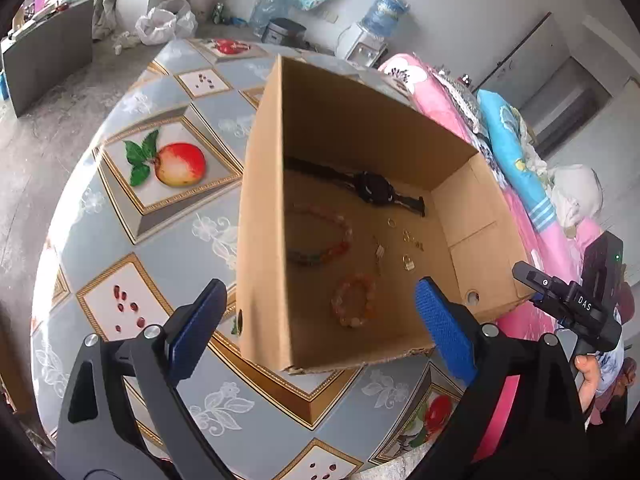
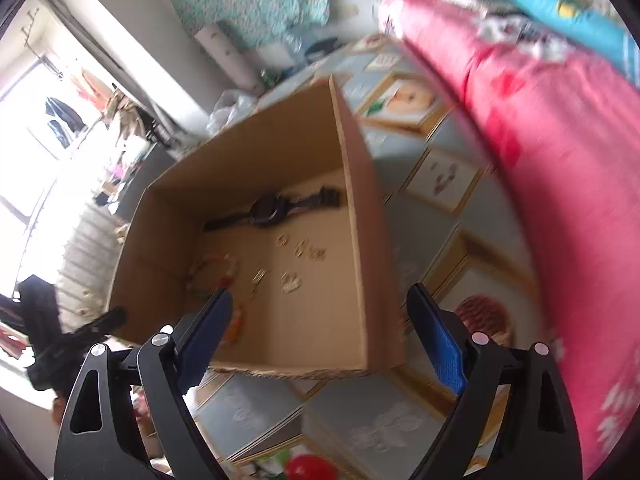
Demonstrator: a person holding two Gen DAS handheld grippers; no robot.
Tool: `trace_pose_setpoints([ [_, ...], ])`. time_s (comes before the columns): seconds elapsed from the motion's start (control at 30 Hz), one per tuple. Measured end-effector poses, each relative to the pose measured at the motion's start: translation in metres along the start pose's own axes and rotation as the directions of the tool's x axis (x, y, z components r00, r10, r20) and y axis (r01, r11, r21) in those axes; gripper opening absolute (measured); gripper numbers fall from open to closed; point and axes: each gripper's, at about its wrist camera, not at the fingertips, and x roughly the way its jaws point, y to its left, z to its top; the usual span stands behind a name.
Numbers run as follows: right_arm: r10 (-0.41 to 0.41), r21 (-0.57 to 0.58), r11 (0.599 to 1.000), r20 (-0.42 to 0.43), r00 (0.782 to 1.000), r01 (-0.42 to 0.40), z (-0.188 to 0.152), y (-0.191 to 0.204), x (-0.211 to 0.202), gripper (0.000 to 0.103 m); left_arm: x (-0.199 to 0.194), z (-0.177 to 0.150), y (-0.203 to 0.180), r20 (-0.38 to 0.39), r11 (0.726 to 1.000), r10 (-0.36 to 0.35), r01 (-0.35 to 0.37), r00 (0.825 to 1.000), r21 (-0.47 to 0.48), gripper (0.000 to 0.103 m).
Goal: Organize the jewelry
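Observation:
An open cardboard box (image 1: 264,200) stands on the table and shows in the right wrist view too (image 2: 356,184). Inside lie a black wristwatch (image 1: 372,188) (image 2: 272,208), a long bead bracelet (image 1: 324,236), a small pink bead bracelet (image 1: 354,300) and several small gold rings and earrings (image 1: 404,246) (image 2: 296,256). My left gripper (image 1: 320,320) is open and empty, above the box's near edge. My right gripper (image 2: 320,328) is open and empty, above the box's near edge from the other side. The right gripper's body shows in the left wrist view (image 1: 576,304).
The table (image 1: 168,216) has a grey cloth with fruit pictures. Folded pink (image 2: 560,184) and blue (image 1: 516,160) bedding is stacked beside the box. A water dispenser (image 1: 372,36) and bags stand beyond the table. The right wrist view is blurred.

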Motion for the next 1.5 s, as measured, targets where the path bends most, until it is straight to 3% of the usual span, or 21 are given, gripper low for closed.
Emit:
trace_pose_setpoints([
  [0.07, -0.012, -0.02, 1.0, 0.004, 1.0, 0.012, -0.004, 0.006, 0.0, 0.087, 0.005, -0.007, -0.004, -0.015, 0.999, -0.03, 0.03, 0.999, -0.013, 0.091],
  [0.23, -0.018, -0.03, 0.999, 0.008, 1.0, 0.018, -0.01, 0.015, -0.006, 0.087, 0.0, -0.015, -0.013, 0.005, 1.0, 0.028, -0.028, 1.0, 0.007, 0.091],
  [0.57, -0.02, -0.07, 0.997, -0.011, 1.0, 0.019, -0.034, 0.014, -0.024, 0.087, -0.025, -0.039, -0.013, 0.008, 0.999, 0.02, -0.02, 1.0, 0.036, 0.091],
  [0.67, -0.041, -0.082, 0.996, 0.023, 0.999, 0.043, -0.045, 0.016, -0.038, 0.087, -0.042, -0.047, -0.018, 0.069, 0.997, 0.045, -0.049, 0.997, 0.058, 0.091],
  [0.8, -0.094, -0.207, 0.97, 0.152, 0.984, 0.125, -0.065, 0.048, -0.079, 0.087, -0.085, -0.057, -0.035, 0.23, 0.982, 0.094, -0.128, 0.969, 0.142, 0.093],
  [0.87, -0.11, -0.263, 0.951, 0.2, 0.974, 0.162, -0.077, 0.064, -0.093, 0.092, -0.101, -0.063, -0.042, 0.278, 0.975, 0.11, -0.157, 0.954, 0.154, 0.093],
  [1.03, -0.139, -0.334, 0.92, 0.212, 0.967, 0.205, -0.105, 0.096, -0.091, 0.096, -0.114, -0.074, -0.053, 0.313, 0.958, 0.227, -0.269, 0.922, 0.096, 0.095],
  [1.17, -0.232, -0.329, 0.893, 0.251, 0.94, 0.308, -0.115, 0.109, -0.08, 0.096, -0.108, -0.083, -0.061, 0.33, 0.922, 0.338, -0.381, 0.881, 0.073, 0.095],
  [1.27, -0.247, -0.284, 0.906, 0.249, 0.936, 0.315, -0.116, 0.109, -0.073, 0.096, -0.093, -0.081, -0.062, 0.255, 0.907, 0.365, -0.404, 0.895, 0.118, 0.095],
  [1.37, -0.257, -0.248, 0.918, 0.221, 0.941, 0.309, -0.113, 0.107, -0.063, 0.096, -0.07, -0.081, -0.063, 0.128, 0.899, 0.385, -0.402, 0.914, 0.172, 0.095],
  [1.5, -0.305, -0.234, 0.91, 0.185, 0.934, 0.343, -0.11, 0.105, -0.048, 0.096, -0.054, -0.087, -0.059, 0.063, 0.929, 0.343, -0.348, 0.937, 0.128, 0.095],
])
